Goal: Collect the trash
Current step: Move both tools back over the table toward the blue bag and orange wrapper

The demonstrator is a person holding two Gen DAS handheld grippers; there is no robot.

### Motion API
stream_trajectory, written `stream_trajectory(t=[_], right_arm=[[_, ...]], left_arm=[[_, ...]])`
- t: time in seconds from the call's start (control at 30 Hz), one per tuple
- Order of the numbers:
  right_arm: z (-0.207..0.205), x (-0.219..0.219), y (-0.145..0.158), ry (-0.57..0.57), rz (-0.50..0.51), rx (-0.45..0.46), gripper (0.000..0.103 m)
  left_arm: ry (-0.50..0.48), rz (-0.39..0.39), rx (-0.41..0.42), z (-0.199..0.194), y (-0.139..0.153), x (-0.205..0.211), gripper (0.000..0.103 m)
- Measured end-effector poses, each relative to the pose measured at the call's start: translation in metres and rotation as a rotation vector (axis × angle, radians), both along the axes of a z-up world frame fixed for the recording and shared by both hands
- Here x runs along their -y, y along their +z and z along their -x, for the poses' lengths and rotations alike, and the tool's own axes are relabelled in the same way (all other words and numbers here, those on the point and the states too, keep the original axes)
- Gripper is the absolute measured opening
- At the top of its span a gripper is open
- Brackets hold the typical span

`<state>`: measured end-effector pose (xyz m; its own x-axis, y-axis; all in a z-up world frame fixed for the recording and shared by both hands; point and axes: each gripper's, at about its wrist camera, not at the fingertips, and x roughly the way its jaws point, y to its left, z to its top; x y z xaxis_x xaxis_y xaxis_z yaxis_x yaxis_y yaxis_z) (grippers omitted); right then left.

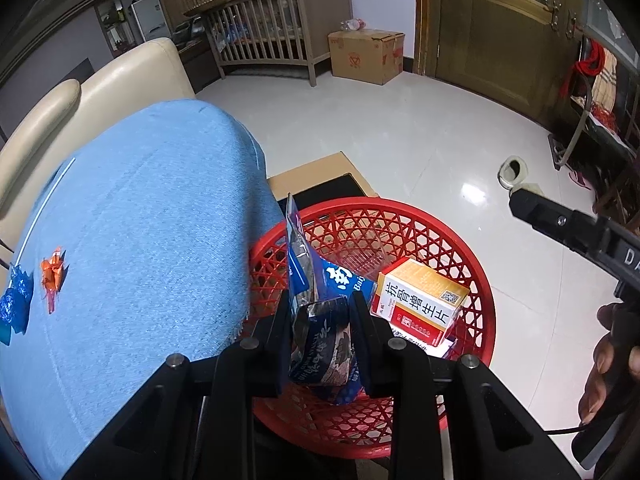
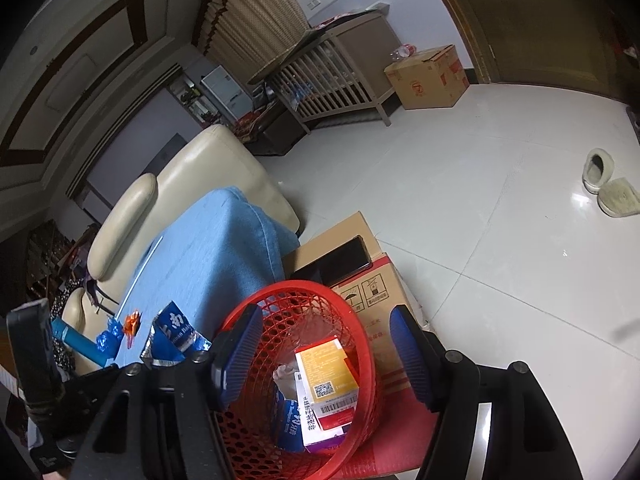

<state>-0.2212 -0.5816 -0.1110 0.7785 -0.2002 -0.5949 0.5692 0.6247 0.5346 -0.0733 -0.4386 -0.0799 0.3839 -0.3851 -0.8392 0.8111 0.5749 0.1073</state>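
My left gripper (image 1: 322, 320) is shut on a crumpled blue foil wrapper (image 1: 320, 344) and holds it over the red mesh basket (image 1: 400, 205). An orange and white medicine box (image 1: 420, 300) and other packaging lie inside the basket. In the right wrist view my right gripper (image 2: 324, 356) stands open above the basket (image 2: 280, 289), with nothing between its blue pads (image 2: 240, 356). The medicine box (image 2: 328, 376) lies below them. An orange candy wrapper (image 1: 52, 276) and a blue one (image 1: 16, 304) lie on the blue cloth (image 1: 152, 220) to the left.
The basket stands on a cardboard box (image 2: 376, 292) that also bears a dark flat device (image 2: 332, 264). A cream sofa (image 2: 224, 164) sits behind the cloth. Two slippers (image 2: 608, 184) lie on the white tile floor. A crib (image 1: 276, 28) and another carton (image 1: 366, 56) stand far back.
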Motion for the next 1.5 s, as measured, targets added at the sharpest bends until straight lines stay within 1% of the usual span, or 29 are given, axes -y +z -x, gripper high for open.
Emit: stream_trajectory(t=[0.1, 0.17, 0.2, 0.23, 0.27, 0.33, 0.4, 0.5, 0.67, 0.77, 0.93, 1.17, 1.33, 1.5], right_arm=[[0.002, 0.002, 0.001, -0.009, 0.000, 0.006, 0.070], [0.003, 0.003, 0.002, -0.014, 0.002, 0.009, 0.071], [0.004, 0.003, 0.003, -0.016, 0.004, 0.010, 0.071], [0.004, 0.003, 0.004, -0.018, 0.007, 0.012, 0.072], [0.005, 0.003, 0.005, -0.019, 0.009, 0.013, 0.072], [0.005, 0.003, 0.006, -0.020, 0.012, 0.015, 0.072], [0.005, 0.003, 0.007, -0.019, 0.015, 0.016, 0.072], [0.001, 0.000, 0.009, -0.012, 0.019, 0.016, 0.072], [-0.010, -0.009, 0.017, 0.017, 0.038, 0.018, 0.072], [-0.021, -0.019, 0.023, 0.046, 0.050, 0.020, 0.072], [-0.046, -0.042, 0.031, 0.116, 0.077, 0.008, 0.073], [-0.092, -0.094, 0.044, 0.259, 0.129, -0.018, 0.073], [-0.129, -0.138, 0.048, 0.375, 0.169, -0.048, 0.073], [-0.169, -0.184, 0.045, 0.493, 0.203, -0.101, 0.073]], left_arm=[[0.004, -0.017, -0.013, -0.002, -0.004, 0.003, 0.029], [0.002, -0.030, -0.041, -0.005, -0.010, 0.006, 0.031], [0.002, -0.036, -0.049, -0.005, -0.013, 0.008, 0.042], [-0.002, -0.049, -0.059, -0.005, -0.016, 0.010, 0.065], [-0.004, -0.052, -0.048, -0.003, -0.016, 0.010, 0.077], [-0.011, -0.045, -0.014, 0.000, -0.014, 0.009, 0.078], [-0.019, -0.042, -0.011, 0.000, -0.012, 0.007, 0.078], [0.006, -0.015, 0.000, -0.007, -0.003, -0.005, 0.078], [0.102, 0.046, -0.001, -0.032, 0.015, -0.042, 0.078], [0.172, 0.080, 0.007, -0.047, 0.025, -0.074, 0.078], [0.284, 0.124, 0.015, -0.066, 0.033, -0.127, 0.078], [0.451, 0.185, 0.002, -0.090, 0.028, -0.209, 0.078], [0.571, 0.218, -0.032, -0.104, 0.018, -0.264, 0.078], [0.674, 0.226, -0.046, -0.113, 0.001, -0.308, 0.078]])
